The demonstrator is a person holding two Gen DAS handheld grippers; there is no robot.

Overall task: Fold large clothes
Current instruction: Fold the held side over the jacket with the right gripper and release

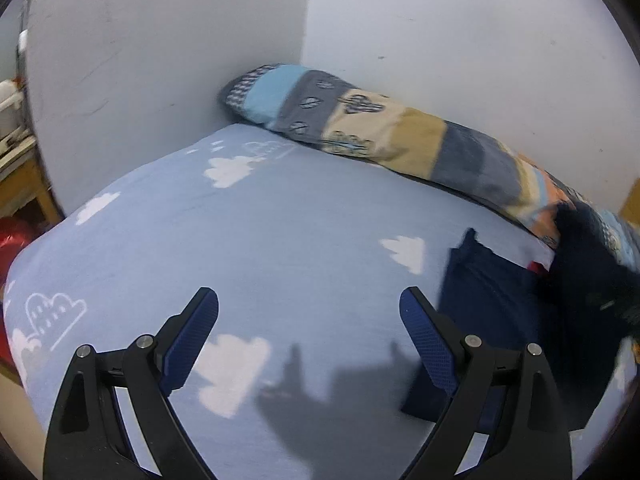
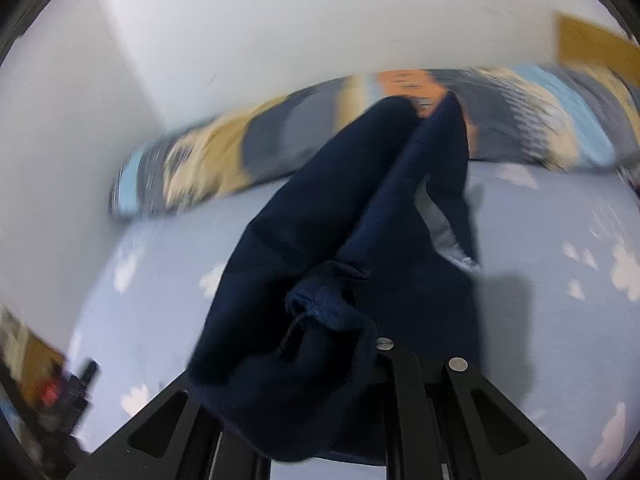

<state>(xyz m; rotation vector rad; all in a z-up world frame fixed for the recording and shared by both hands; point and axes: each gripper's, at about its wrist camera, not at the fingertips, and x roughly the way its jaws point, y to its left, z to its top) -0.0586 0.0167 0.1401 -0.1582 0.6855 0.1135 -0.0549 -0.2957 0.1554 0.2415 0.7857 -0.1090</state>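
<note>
1. Hovering wide apart and gripping nothing: left gripper [image 1: 309, 332], above the cloud-print bed sheet [image 1: 280, 232], with the navy garment [image 1: 500, 320] lying just to its right on the bed.
2. Bunching over the right gripper [image 2: 360, 344]: the same navy garment [image 2: 340, 240], hiding the fingertips; apparently clamping a hem, judging by the cloth hanging from it, though impossible to confirm.
3. Doing it well, as a judgement: keeping the right-side hold steady, bringing the empty left gripper across to a free corner, then spreading the cloth flat on the sheet before creasing.
4. Avoiding dragging cloth onto the patchwork quilt roll [image 1: 400, 136] along the wall.
5. Counting, left to right: two grippers, one navy garment, one quilt roll, one bed sheet.
</note>
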